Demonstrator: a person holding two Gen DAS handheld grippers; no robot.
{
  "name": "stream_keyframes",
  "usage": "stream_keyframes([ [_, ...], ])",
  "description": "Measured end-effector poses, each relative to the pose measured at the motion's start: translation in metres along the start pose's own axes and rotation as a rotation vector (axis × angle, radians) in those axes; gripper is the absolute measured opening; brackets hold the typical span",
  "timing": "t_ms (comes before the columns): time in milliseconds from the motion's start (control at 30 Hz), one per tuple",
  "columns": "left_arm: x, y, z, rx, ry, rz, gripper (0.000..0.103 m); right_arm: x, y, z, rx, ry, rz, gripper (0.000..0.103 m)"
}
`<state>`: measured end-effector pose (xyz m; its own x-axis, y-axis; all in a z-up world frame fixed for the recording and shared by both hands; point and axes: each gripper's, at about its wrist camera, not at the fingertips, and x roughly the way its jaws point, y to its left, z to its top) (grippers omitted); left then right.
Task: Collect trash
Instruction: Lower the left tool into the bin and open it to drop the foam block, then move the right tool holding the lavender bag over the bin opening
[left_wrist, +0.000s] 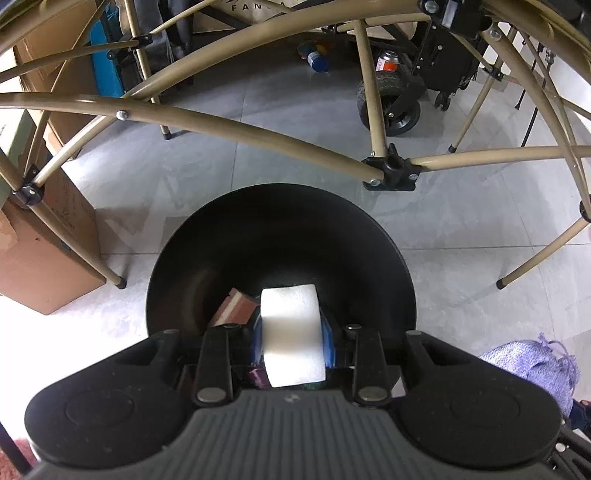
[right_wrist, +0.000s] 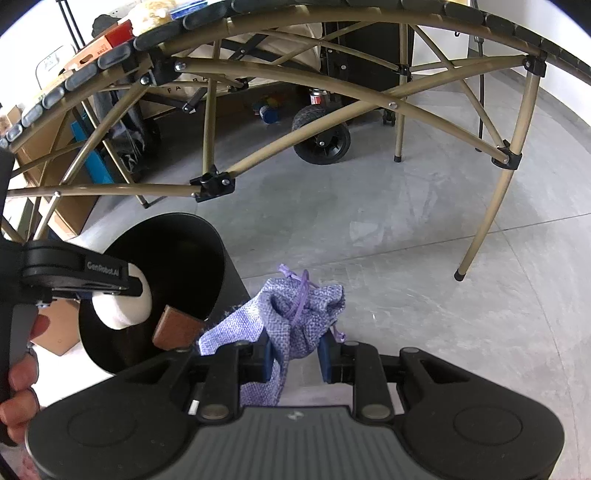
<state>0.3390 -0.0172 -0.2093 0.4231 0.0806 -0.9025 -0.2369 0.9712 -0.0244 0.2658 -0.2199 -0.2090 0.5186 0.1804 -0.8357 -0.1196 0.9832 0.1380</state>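
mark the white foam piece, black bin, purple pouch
white foam piece (left_wrist: 290, 332), left wrist view, its front face.
black bin (right_wrist: 173, 225), right wrist view, far rim.
purple pouch (right_wrist: 295, 314), right wrist view, bunched middle.

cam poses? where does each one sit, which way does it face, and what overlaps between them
Left wrist: on the left gripper, looking steeply down into the black bin; own fingers clamp a white foam piece.
Right wrist: on the right gripper, facing down at floor beside the bin; own fingers hold a purple pouch; a hand shows at left.
Shared: bin, foam, pouch, brown item, tan table frame.
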Motion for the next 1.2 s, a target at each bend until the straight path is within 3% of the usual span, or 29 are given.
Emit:
stream_keyframes([
  [133, -0.0009, -0.0014, -0.0001, 0.009, 0.0, -0.004, 0.031, -0.0006, -0.0002, 0.0003, -0.001, -0.002, -0.006, 0.023],
  [200, -0.0009, -0.0016, -0.0004, 0.013, 0.004, -0.008, 0.039, 0.0001, -0.0003, 0.0007, 0.0, -0.003, -0.01, 0.023],
  [267, -0.0015, -0.0008, -0.0007, 0.007, 0.008, -0.023, 0.084, 0.0002, -0.0003, 0.0008, 0.0, -0.003, -0.01, 0.023],
  [333, -0.0037, -0.0012, -0.0011, 0.003, -0.003, -0.023, 0.099, 0.0001, -0.0004, 0.0005, 0.0, -0.004, -0.009, 0.023],
  [1200, -0.0035, -0.0008, -0.0006, 0.003, 0.01, -0.006, 0.102, -0.0002, -0.0019, 0.0005, 0.0, -0.005, -0.008, 0.024],
])
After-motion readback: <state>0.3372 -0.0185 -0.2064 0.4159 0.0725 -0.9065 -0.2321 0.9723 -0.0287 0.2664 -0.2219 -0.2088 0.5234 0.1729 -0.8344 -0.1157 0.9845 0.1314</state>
